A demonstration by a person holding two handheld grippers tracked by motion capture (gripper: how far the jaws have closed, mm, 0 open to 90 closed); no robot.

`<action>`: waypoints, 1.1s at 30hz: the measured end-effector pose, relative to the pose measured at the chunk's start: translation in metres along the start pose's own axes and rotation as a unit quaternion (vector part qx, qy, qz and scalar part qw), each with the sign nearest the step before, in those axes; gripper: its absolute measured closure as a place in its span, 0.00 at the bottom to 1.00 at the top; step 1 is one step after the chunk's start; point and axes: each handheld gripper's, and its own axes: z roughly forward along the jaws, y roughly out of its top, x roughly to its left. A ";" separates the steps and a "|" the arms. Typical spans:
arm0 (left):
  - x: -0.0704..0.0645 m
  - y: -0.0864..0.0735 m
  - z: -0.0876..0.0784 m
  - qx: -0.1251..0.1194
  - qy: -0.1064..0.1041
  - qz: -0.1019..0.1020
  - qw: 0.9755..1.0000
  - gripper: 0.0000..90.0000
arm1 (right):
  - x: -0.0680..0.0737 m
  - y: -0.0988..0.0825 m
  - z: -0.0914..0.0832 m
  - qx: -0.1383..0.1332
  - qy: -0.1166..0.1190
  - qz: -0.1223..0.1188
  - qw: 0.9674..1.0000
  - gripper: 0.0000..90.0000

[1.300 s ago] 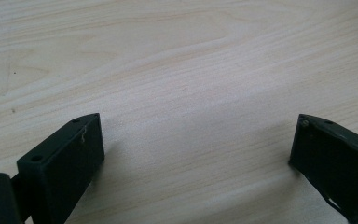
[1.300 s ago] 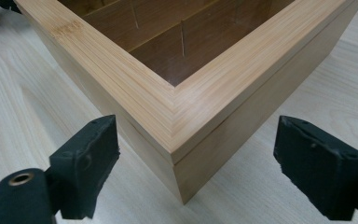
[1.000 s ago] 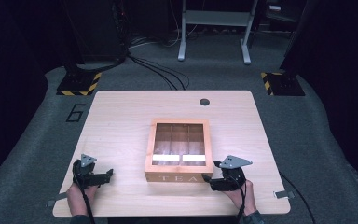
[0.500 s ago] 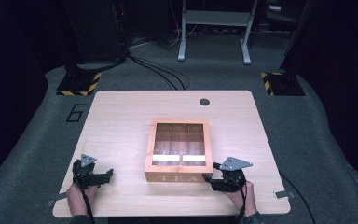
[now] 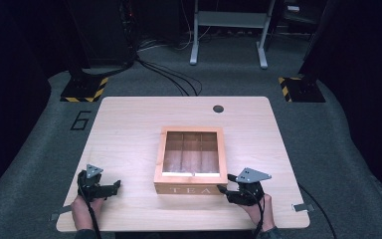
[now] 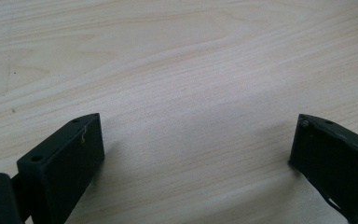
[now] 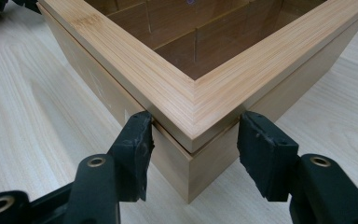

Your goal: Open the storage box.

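Fingers [image 7: 137,154] of the right gripper [image 5: 228,183] straddle the near right corner of a wooden tea box [image 5: 191,160] at the middle of the desk [image 5: 129,129], having just been closing on it; the left pad meets the seam under the lid's frame, while contact on the other side cannot be made out from the right gripper view, so a firm clamp is not certain. Across the desk, the left gripper [image 5: 113,185] rests on bare wood well apart from the box, its fingers [image 6: 70,154] spread wide with nothing between them.

One box sits on the desk, its lid a bamboo frame around a clear pane, with dividers below marking three compartments across the visible row. Two grippers are at work, one in each of the person's hands. A single dark round grommet [image 5: 218,108] marks the desk's far edge.

Judging by its build, the box is rigid and moderately light, with smooth finished sides that could slip under a narrow pinch at a corner. The pane looks like the fragile part. The thick frame edge, or the seam just beneath it, appears the safest place to take hold.
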 end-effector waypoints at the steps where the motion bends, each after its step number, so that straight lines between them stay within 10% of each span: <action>1: 0.000 0.000 0.000 0.000 0.000 0.000 1.000 0.03 | 0.000 0.000 0.000 -0.003 0.000 0.000 1.000 0.51; 18: 0.000 0.000 0.000 0.000 0.000 0.000 1.000 0.03 | 0.000 0.008 -0.004 -0.039 -0.028 -0.020 0.999 0.56; 33: 0.000 0.000 0.000 0.000 0.000 0.000 1.000 0.03 | -0.003 0.025 -0.010 -0.065 -0.066 -0.047 0.995 0.39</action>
